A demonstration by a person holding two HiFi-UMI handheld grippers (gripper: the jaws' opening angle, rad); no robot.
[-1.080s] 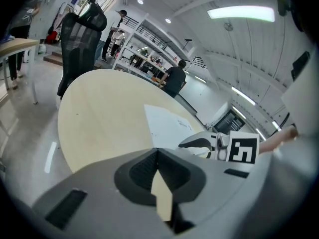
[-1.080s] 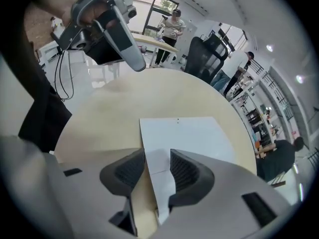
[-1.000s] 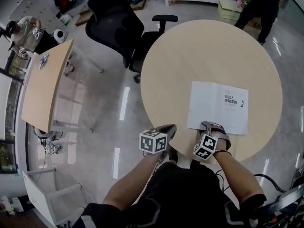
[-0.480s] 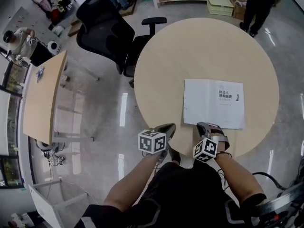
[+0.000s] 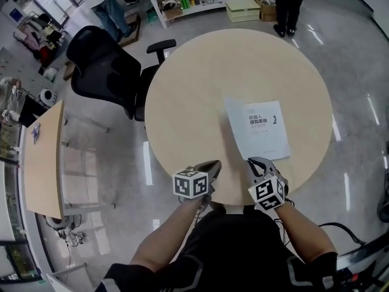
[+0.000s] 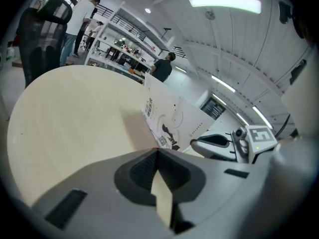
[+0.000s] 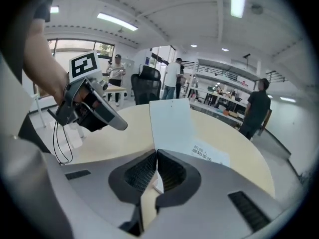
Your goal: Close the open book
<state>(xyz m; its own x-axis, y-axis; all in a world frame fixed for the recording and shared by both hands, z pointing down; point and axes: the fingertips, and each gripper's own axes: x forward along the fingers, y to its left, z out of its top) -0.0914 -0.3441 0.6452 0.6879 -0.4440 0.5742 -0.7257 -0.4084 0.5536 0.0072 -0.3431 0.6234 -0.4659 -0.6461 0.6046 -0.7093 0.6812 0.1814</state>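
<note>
Right fingers just closed on book edge (cover raised); left fingers together, book ahead.

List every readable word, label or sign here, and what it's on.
"机器人 感知系统" (appears so, small): title on the book cover.
Fine print under it: too small to read.
Marker cubes: square codes, no words.
Shelf goods: too blurred to read.

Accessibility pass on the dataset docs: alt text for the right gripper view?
The right gripper, jaws just closed, pinches the near edge of the book, whose white leaf tilts up off the round table. The left gripper hangs at left; people and shelves stand far behind.
</note>
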